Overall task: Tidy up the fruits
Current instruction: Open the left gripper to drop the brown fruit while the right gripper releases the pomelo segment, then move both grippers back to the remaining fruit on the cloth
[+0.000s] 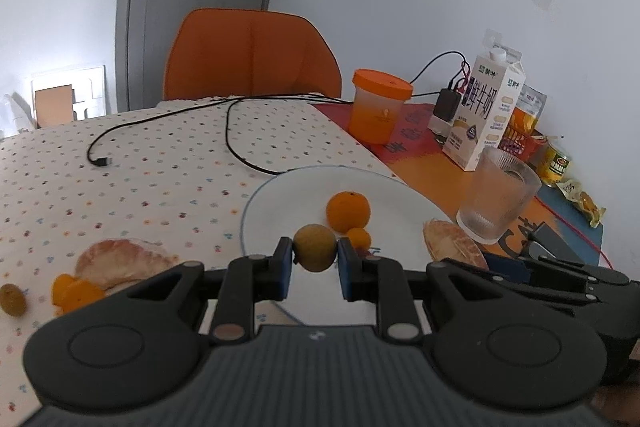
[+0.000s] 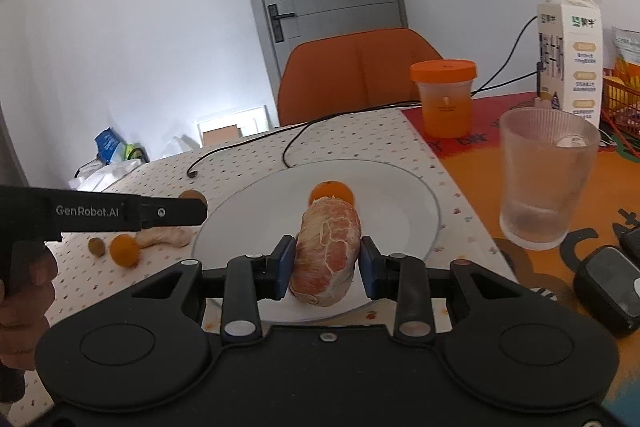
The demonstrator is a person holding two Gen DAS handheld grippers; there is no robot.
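The left gripper (image 1: pixel 315 264) clamps a small yellow-green fruit (image 1: pixel 315 247) over the white plate (image 1: pixel 400 195) holding an orange (image 1: pixel 347 210).

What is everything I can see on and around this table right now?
plate: 1, white, on dotted cloth
orange: 1, orange, on plate
kumquat: 1, orange, on plate, beside orange
yellow-green fruit: 1, between left fingers, over plate
held peeled segment: 1, pinkish, between right fingers
loose peeled segment: 1, pinkish, on cloth left of plate
small orange fruit: at least 1, orange, beside loose peeled segment
olive fruit: 1, olive-brown, on cloth, far left
glass: 1, clear, right of plate
lidded cup: 1, orange, behind plate
milk carton: 1, white, behind glass
chair: 1, orange, beyond cloth
left gripper: 1, black, shut on yellow-green fruit
right gripper: 1, black, shut on held peeled segment
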